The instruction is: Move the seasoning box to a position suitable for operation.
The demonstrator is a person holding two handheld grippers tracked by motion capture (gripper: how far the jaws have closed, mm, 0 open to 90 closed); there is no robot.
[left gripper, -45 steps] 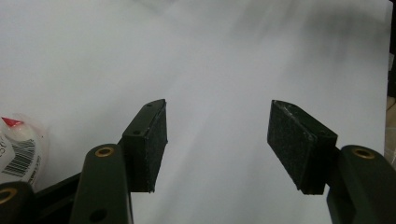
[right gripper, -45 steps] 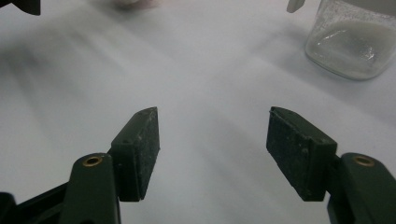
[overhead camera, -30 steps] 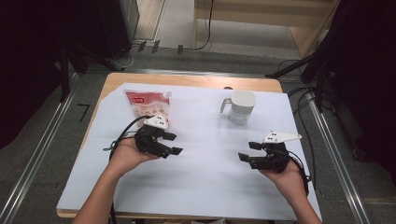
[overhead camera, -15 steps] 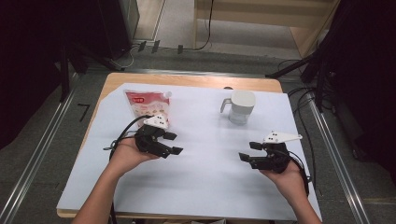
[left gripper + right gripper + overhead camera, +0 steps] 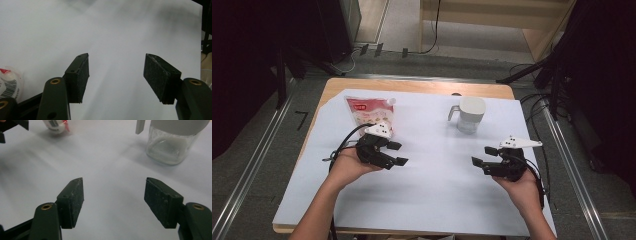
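A red and white spouted pouch [image 5: 368, 112] lies flat at the back left of the white sheet [image 5: 432, 195]. Its corner [image 5: 8, 80] shows in the left gripper view. A clear jar [image 5: 470, 115] with a white lid and handle stands at the back right, holding a little white content [image 5: 172, 145]. My left gripper [image 5: 398, 153] is just in front of the pouch, open and empty [image 5: 116, 75]. My right gripper [image 5: 482, 155] is in front of the jar and to its right, pointing left. It is open and empty [image 5: 113, 200], and its jaws have just been opening a little.
The sheet covers a wooden table [image 5: 412, 85] whose far edge shows bare wood. Cables [image 5: 339, 147] trail from both grippers. In the right gripper view the pouch's end [image 5: 56, 125] lies far off at the top left, beside the tips of the left gripper [image 5: 10, 126].
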